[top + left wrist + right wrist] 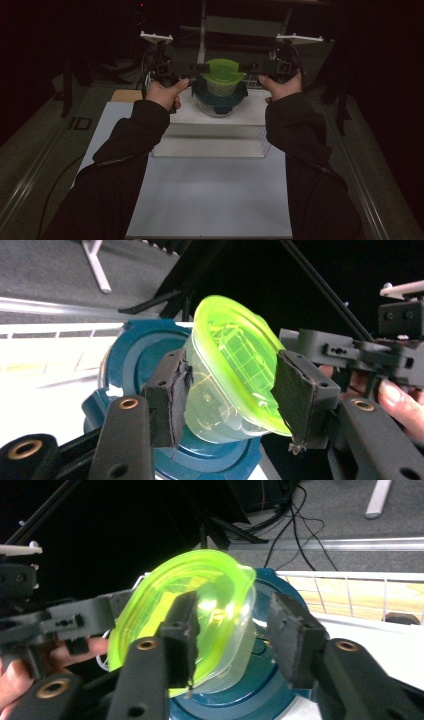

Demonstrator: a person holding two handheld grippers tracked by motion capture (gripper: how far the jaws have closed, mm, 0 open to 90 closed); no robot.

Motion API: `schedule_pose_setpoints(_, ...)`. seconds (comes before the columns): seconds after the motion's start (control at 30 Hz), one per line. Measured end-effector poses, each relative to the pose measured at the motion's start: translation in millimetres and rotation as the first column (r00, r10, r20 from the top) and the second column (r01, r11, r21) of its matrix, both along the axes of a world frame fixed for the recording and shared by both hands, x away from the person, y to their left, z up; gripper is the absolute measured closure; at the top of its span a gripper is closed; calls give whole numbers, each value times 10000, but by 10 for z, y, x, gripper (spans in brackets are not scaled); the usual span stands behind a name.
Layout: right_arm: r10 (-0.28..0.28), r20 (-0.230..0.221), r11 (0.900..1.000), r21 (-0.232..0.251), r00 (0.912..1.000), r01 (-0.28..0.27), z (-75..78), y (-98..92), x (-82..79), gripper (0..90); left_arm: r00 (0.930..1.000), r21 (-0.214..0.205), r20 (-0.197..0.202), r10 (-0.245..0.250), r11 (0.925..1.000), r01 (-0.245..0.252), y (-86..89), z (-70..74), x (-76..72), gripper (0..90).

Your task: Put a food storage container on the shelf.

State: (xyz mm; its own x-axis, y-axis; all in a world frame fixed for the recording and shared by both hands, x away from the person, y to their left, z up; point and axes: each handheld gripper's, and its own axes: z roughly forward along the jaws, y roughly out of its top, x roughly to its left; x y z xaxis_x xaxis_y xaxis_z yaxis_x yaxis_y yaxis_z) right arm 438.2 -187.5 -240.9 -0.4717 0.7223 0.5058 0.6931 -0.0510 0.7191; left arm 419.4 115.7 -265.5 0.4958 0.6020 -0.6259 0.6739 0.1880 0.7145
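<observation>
A small clear cup with a lime-green lid [222,71] stands on the dark blue lid of a larger clear container [218,100], which rests on a white raised platform [250,115]. My left gripper [199,67] reaches in from the cup's left and my right gripper [252,66] from its right. In the left gripper view the green-lidded cup [235,365] sits between the spread jaws of the left gripper [232,390], open. In the right gripper view the right gripper [235,625] is also open around the cup [215,610], its right pad [290,625] clear of the wall.
The platform sits at the far end of a white table sheet [215,200]. A white wire rack [350,595] runs behind the containers. Dark stands and cables [295,525] crowd the back. A tan board [125,95] lies at the far left.
</observation>
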Motion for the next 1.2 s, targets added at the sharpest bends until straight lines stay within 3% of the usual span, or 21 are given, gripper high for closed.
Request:
schedule_pose_setpoints(0.13,238,273,9995,-232,9993,-232,14,41,-77,421,9974,-231,491,-520,9983,532,45,6,-56,365)
schedule_pose_setpoints(0.3,688,654,9968,-462,9955,-658,52,78,-167,320,9908,-455,1088,-803,9953,856,65,12,-147,251)
schedule_pose_setpoints(0.4,975,867,9935,-667,9915,-919,69,82,-219,278,9824,19,1392,-1245,9921,1255,34,18,-206,121)
schedule_pose_setpoints(0.5,1136,1008,9929,-475,9884,-1092,52,54,-267,250,9692,473,1724,-1759,9843,1702,11,9,-271,3)
schedule_pose_setpoints(0.57,1184,1038,9927,-361,9875,-1152,22,36,-300,241,9671,576,1841,-1758,9841,1679,12,-8,-320,2)
schedule_pose_setpoints(0.67,1236,1120,9921,-351,9860,-1204,-20,6,-364,239,9567,1034,2491,-1507,9863,1285,10,-42,-422,2)
schedule_pose_setpoints(0.77,1344,1155,9909,-274,9842,-1321,-60,-32,-429,237,9496,1016,2826,-1356,9886,1110,25,-74,-497,2)
schedule_pose_setpoints(1.03,1534,1365,9881,-165,9787,-1526,-164,-126,-613,234,9354,1420,3094,-1713,9809,1327,4,-230,-704,2)
schedule_pose_setpoints(1.2,1697,1516,9855,-314,9738,-1668,-307,-175,-777,230,9264,1403,3228,-1938,9778,1556,11,-360,-815,3)
